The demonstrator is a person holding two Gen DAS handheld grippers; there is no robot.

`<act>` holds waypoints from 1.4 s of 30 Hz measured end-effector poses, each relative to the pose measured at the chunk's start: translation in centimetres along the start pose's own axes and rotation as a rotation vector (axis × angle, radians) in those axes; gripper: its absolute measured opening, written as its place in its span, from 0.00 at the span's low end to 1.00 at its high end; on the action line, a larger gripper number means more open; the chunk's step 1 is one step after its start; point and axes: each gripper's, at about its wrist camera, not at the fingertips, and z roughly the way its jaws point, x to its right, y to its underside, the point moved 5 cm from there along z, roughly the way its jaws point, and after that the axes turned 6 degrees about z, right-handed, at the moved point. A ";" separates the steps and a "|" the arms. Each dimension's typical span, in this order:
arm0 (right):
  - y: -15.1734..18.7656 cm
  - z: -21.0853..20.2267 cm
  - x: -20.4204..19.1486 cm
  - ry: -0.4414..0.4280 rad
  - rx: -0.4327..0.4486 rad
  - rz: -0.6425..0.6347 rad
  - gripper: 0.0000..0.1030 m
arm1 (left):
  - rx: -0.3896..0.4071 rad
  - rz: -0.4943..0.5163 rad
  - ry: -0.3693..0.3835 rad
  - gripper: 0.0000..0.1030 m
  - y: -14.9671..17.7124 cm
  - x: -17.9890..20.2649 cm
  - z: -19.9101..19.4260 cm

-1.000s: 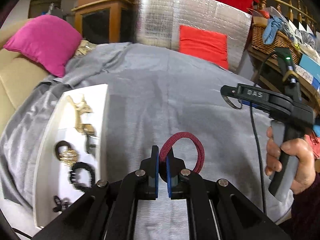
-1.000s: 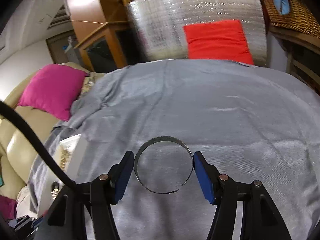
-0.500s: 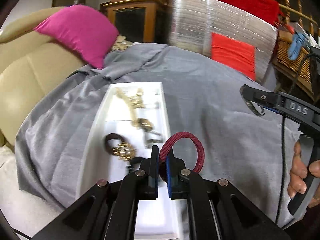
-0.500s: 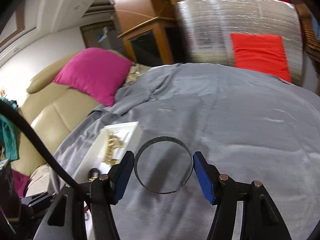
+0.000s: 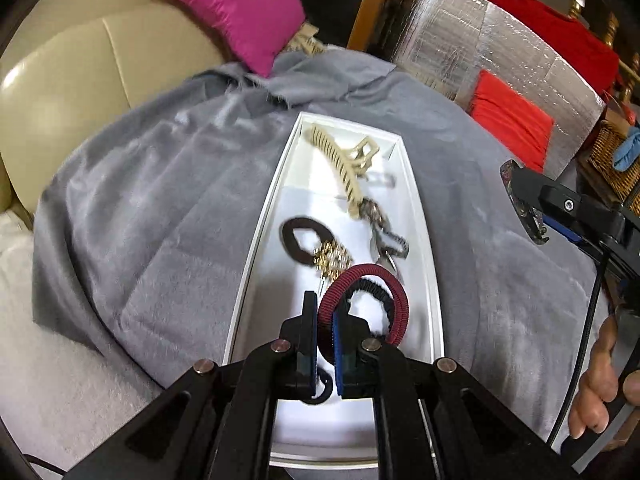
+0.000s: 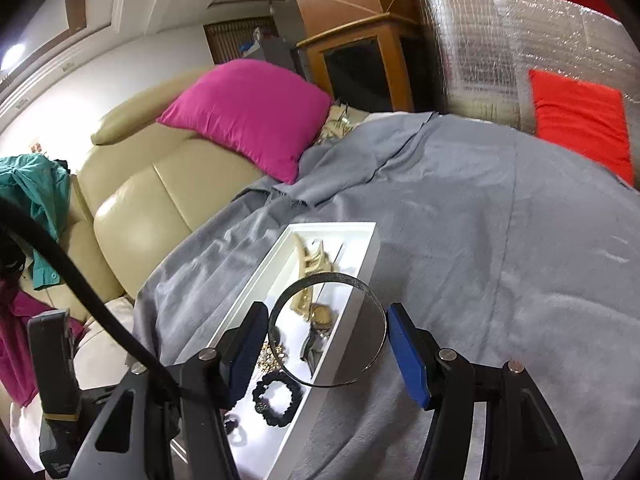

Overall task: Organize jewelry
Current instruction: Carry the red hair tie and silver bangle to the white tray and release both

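Both our grippers have swung across the grey blanket toward the white tray, which a second ago sat off to the side and now lies straight ahead.

From our left wrist, the left gripper is clenched on the maroon hair tie; its loop stands up from the pads and arches over to the right, above the near half of the tray. The tray's long axis runs away from us, its far end toward the pink cushion. Inside, a beige claw clip lies lengthwise at the far end, a brown tie with a gold charm sits mid-tray, and a black scrunchie shows through the maroon loop. At the right edge our right hand holds the other tool.

From our right wrist, the right gripper grasps the dark bangle across its width, both pads against its rim; the ring faces us, its gap at the lower right. It hangs over the tray's near-right rim.
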 end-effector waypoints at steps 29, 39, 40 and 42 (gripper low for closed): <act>7.3 0.2 -5.0 -0.208 -0.182 -0.158 0.62 | 0.113 -0.116 -0.090 0.06 -3.0 -5.7 -1.7; 11.9 3.5 -7.9 -0.236 -0.350 -0.271 0.62 | 0.140 -0.109 -0.112 0.06 -4.1 -6.2 -1.4; 12.2 3.9 -8.0 -0.225 -0.365 -0.280 0.62 | 0.142 -0.104 -0.109 0.06 -4.1 -6.1 -1.4; 12.6 4.4 -8.1 -0.198 -0.384 -0.306 0.63 | 0.143 -0.088 -0.099 0.06 -4.3 -5.7 -1.2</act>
